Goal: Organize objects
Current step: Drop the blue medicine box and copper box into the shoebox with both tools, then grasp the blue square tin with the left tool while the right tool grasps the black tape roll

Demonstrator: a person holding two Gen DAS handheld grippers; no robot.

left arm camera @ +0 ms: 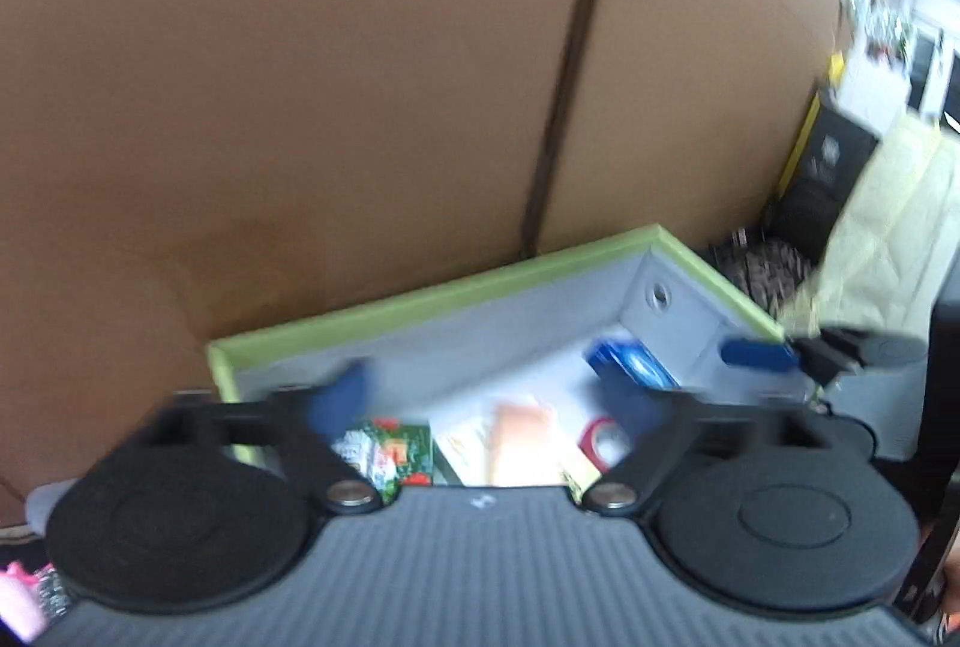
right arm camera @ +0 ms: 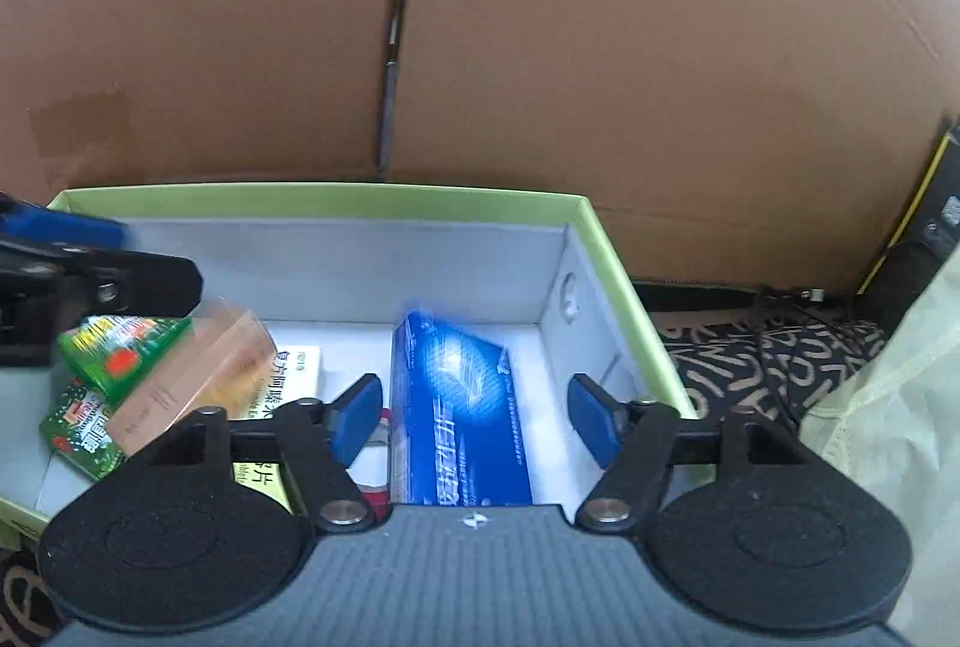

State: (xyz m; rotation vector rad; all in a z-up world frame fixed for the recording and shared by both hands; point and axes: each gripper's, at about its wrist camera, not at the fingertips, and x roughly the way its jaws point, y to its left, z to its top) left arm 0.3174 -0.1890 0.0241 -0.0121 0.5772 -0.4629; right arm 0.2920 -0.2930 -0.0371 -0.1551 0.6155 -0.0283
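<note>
Left claw [left arm camera: 486, 407]: jaws spread as wide as they go, nothing between the blue pads, nothing touched; it hangs over the left end of the box, pointing down into it. In the right wrist view one of its black arms [right arm camera: 120, 275] pokes in from the left, above the green carton.
Right claw [right arm camera: 474, 410]: jaws clearly apart, both blue pads standing off the blue carton that lies between and below them; no grip on anything. Its blue fingertip [left arm camera: 759, 354] shows at the right rim in the left wrist view.
Box [right arm camera: 336, 194]: open shoebox, pale green rim, white inside, set on the floor against a brown cardboard wall [right arm camera: 600, 47].
Box, left end: a green carton [right arm camera: 129, 347] with red and yellow print, tilted, with a second green carton [right arm camera: 81, 425] beneath and nearer.
Box, left of middle: a tan-pink carton [right arm camera: 192, 383] leaning across a white and yellow carton [right arm camera: 294, 371] with black printed characters.
Box, middle: something red [left arm camera: 600, 437] low down beside the blue carton; too blurred to name.
Box, right of middle: a long blue carton [right arm camera: 456, 395] lying flat, running near to far; white floor bare between it and the right wall.
Right of box: dark patterned rug [right arm camera: 750, 365] with a black cable, then pale yellow cloth [right arm camera: 900, 407].
</note>
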